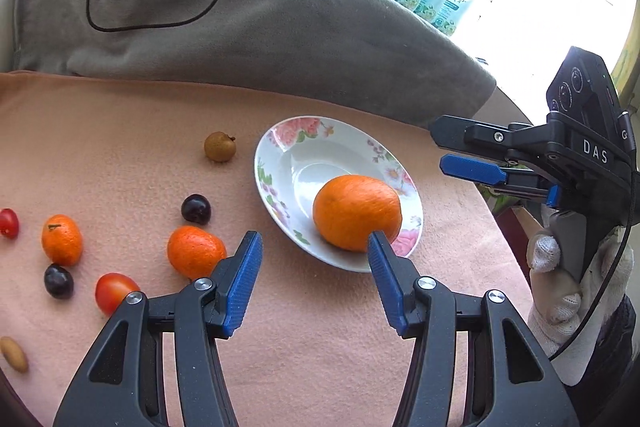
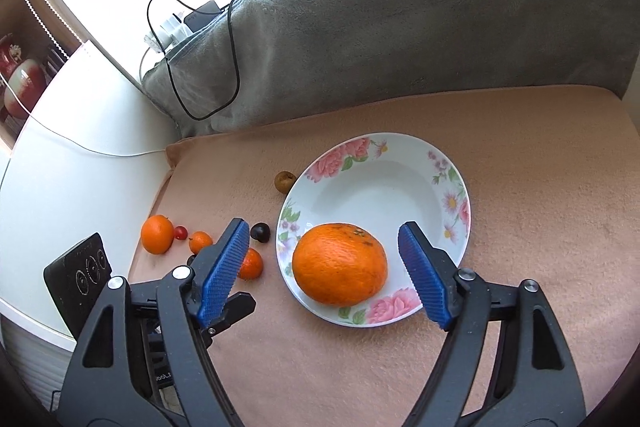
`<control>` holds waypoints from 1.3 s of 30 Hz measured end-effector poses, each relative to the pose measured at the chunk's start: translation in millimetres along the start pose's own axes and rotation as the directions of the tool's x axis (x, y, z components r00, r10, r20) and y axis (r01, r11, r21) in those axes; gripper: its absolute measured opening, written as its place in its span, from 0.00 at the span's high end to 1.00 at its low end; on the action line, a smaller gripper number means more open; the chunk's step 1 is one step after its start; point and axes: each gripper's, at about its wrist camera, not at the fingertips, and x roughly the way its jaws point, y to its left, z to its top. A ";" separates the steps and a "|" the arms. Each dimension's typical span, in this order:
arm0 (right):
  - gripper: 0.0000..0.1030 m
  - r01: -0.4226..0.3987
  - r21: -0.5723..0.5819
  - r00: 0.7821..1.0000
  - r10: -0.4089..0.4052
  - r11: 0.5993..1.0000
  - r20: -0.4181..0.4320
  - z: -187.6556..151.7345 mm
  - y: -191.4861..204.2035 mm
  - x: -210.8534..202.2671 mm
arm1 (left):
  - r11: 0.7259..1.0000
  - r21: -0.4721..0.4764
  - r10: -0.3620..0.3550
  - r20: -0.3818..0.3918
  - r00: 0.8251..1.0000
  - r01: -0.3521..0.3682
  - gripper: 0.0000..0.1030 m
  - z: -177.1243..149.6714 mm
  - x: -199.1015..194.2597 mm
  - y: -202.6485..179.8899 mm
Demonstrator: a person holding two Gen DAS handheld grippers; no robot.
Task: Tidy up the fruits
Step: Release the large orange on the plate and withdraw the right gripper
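Note:
A large orange [image 1: 356,213] [image 2: 340,265] lies on the near side of a flowered white plate [image 1: 288,147] [image 2: 376,143] on a peach cloth. My right gripper [image 2: 323,227] hovers open above the orange, its blue pads clear of the fruit; the left wrist view shows it [image 1: 439,145] to the plate's right. My left gripper [image 1: 314,241] stands open and empty at the plate's near left edge. Left of the plate lie two small oranges [image 1: 62,239] [image 1: 196,251], two dark cherries [image 1: 196,209] [image 1: 59,281], two cherry tomatoes [image 1: 114,291] [image 1: 9,223] and a brown longan [image 1: 220,146].
A tan oval fruit [image 1: 14,354] lies at the near left edge. A rolled grey blanket [image 1: 280,19] with a black cable [image 1: 120,27] bounds the cloth at the back. A white surface [image 2: 80,147] adjoins the cloth on the left. A gloved hand [image 1: 560,287] holds the right gripper.

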 end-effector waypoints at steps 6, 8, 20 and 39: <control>0.23 0.035 -0.051 0.998 -0.032 0.998 0.045 -12.6 9.7 -10.8 | 0.999 0.010 0.032 0.041 0.999 -0.033 0.48 -1.7 -22.2 12.7; 0.23 0.041 -0.072 0.997 -0.037 0.997 0.068 -16.8 14.6 -14.9 | 0.999 0.010 0.047 0.056 0.997 -0.047 0.48 -2.0 -30.6 20.1; 0.22 0.050 -0.189 0.995 -0.032 0.981 0.096 -39.3 53.6 -20.9 | 0.977 -0.003 0.210 0.108 0.972 -0.211 0.48 -27.8 -87.0 70.5; 0.27 0.025 -0.331 1.000 -0.021 0.943 0.016 -62.8 110.2 27.5 | 0.960 -0.079 0.275 0.088 0.957 -0.269 0.49 -53.8 -107.0 117.8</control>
